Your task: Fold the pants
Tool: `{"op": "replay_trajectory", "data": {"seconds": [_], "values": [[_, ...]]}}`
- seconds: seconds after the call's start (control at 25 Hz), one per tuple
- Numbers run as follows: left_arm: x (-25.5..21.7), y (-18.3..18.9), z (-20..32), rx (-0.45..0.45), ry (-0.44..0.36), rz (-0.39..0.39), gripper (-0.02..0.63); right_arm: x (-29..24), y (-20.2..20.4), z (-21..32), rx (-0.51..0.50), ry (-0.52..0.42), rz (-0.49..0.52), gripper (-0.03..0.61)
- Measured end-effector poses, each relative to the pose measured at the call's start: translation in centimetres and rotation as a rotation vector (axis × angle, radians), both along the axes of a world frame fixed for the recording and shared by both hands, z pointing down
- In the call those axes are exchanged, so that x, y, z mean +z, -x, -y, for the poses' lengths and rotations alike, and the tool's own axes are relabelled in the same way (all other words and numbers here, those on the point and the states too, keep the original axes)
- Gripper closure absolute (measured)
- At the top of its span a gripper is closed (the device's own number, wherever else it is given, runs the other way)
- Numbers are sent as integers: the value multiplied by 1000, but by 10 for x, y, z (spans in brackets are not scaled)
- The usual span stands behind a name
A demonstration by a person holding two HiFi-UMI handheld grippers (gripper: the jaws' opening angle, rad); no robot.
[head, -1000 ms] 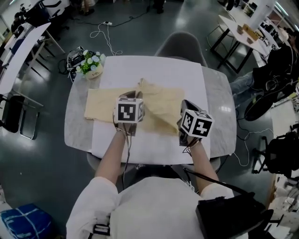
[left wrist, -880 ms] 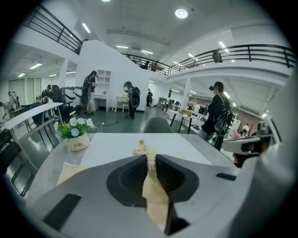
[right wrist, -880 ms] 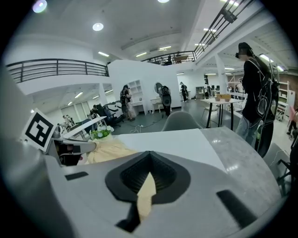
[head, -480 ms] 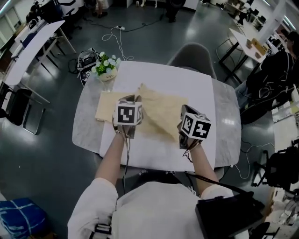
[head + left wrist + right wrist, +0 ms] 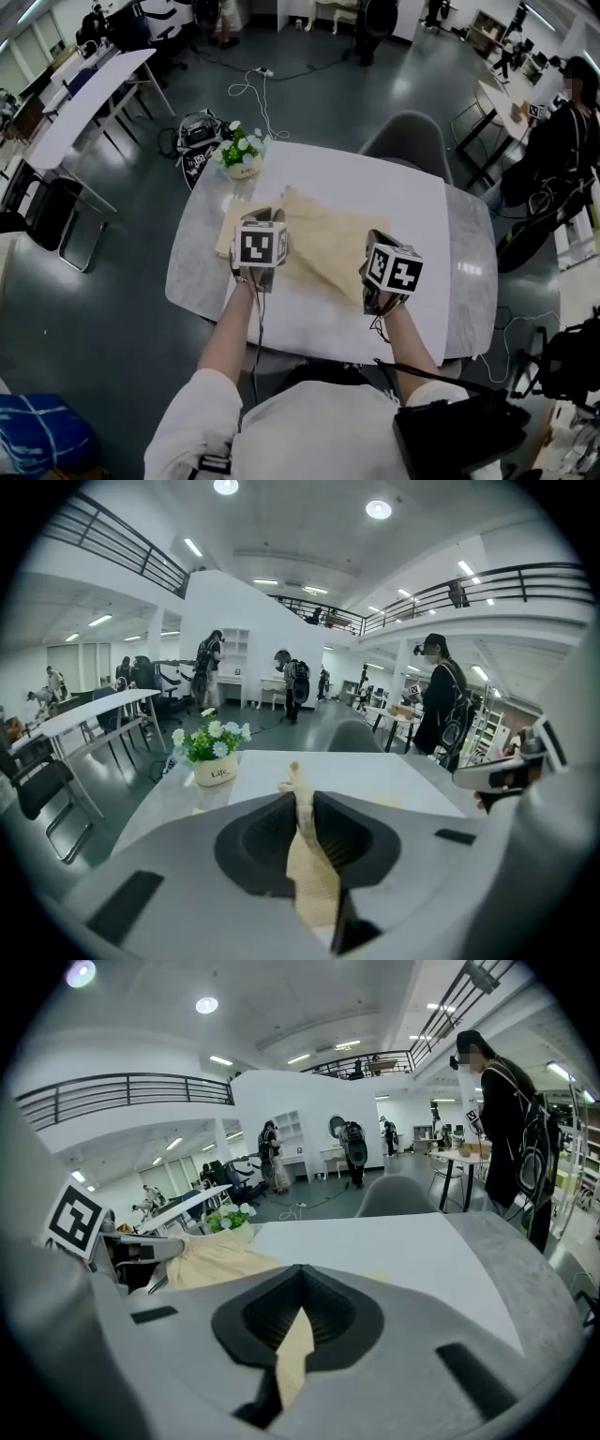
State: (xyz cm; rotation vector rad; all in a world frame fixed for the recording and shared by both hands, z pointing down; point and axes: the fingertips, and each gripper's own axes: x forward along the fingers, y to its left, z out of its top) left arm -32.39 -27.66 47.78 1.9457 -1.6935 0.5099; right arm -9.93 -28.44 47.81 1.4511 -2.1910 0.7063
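The beige pants [image 5: 323, 234] lie partly folded on the white sheet [image 5: 394, 192] that covers the table. My left gripper [image 5: 270, 220] is shut on a bunched edge of the pants, which shows as a strip of cloth [image 5: 307, 855] pinched between its jaws. My right gripper [image 5: 373, 246] is shut on another edge, with a beige tip of cloth [image 5: 294, 1354] between its jaws. Both hold the fabric lifted above the layer that lies flat. In the right gripper view the left gripper's cube [image 5: 77, 1218] shows at the left, next to the draped pants [image 5: 220, 1258].
A small pot of flowers [image 5: 242, 155] stands at the table's far left corner, also seen as the flower pot [image 5: 213, 757]. A grey chair [image 5: 408, 141] stands behind the table. People, desks and cables are on the floor around. The marble table edge [image 5: 192, 272] shows left of the sheet.
Both grippers have carried the held fabric to the left across the table, and less of the flat pants shows at the left. The head view has shifted too.
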Motion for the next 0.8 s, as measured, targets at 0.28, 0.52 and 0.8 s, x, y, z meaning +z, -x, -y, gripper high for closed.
{"op": "replay_trajectory", "data": {"seconds": [0.28, 0.52, 0.8], "values": [[-3, 45, -9, -64, 5, 11, 565, 5, 36, 5, -42, 14, 8, 586], [-8, 72, -20, -111, 5, 11, 564, 8, 58, 3, -78, 36, 8, 586], [4, 102, -32, -146, 24, 17, 564, 19, 81, -3, -124, 57, -1, 586]]}}
